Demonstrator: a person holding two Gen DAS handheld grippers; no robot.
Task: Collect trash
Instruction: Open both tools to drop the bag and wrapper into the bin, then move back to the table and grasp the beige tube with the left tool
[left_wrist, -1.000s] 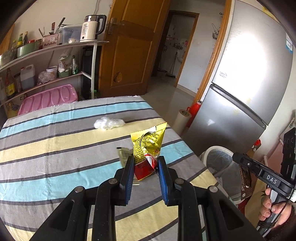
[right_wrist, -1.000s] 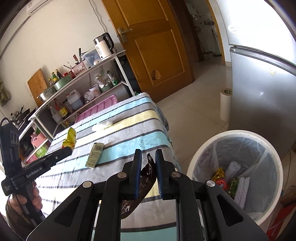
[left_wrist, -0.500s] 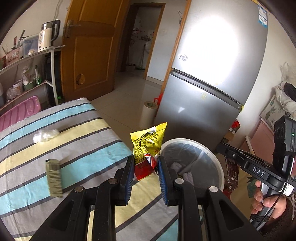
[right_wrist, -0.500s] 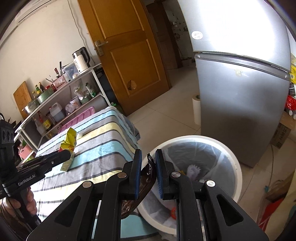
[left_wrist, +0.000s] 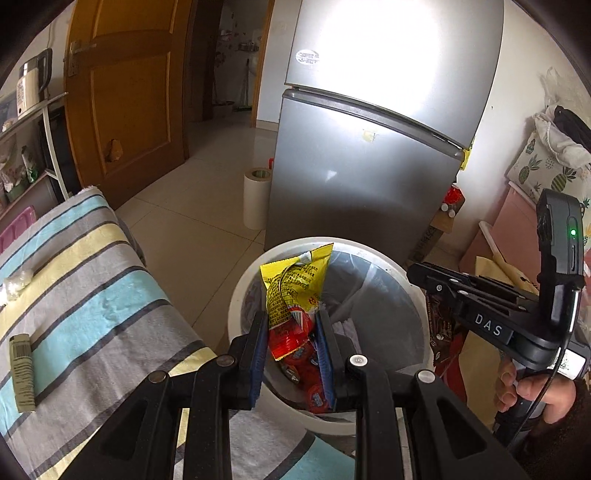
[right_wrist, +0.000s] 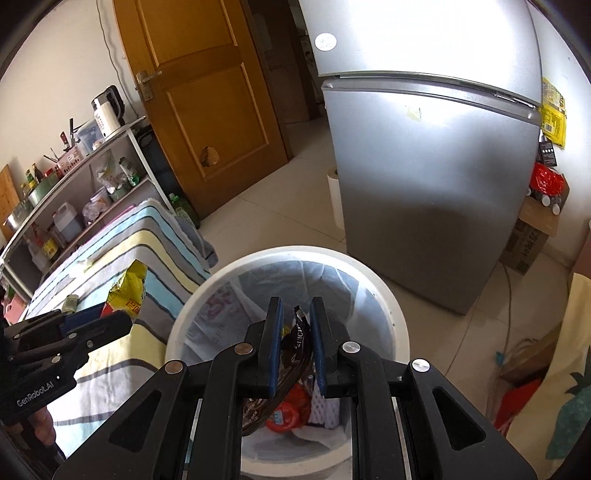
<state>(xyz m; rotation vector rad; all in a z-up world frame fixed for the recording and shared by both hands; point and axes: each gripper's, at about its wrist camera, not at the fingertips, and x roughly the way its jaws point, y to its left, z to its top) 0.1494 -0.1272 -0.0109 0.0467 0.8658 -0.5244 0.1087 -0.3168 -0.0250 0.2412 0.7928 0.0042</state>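
My left gripper is shut on a yellow and red snack bag and holds it over the near rim of the white trash bin. My right gripper is shut on a dark brown wrapper and holds it above the open bin, which is lined with a clear bag and holds red wrappers and white scraps. The left gripper with the yellow bag also shows in the right wrist view. A green wrapper and a white crumpled wad lie on the striped tablecloth.
A silver fridge stands right behind the bin. A white paper roll stands on the tiled floor beside it. A wooden door and a shelf rack with a kettle and bottles are at the left. Boxes and cushions sit at the right.
Both grippers have swung right, away from the table, and now hang over the bin. Each still holds its wrapper.
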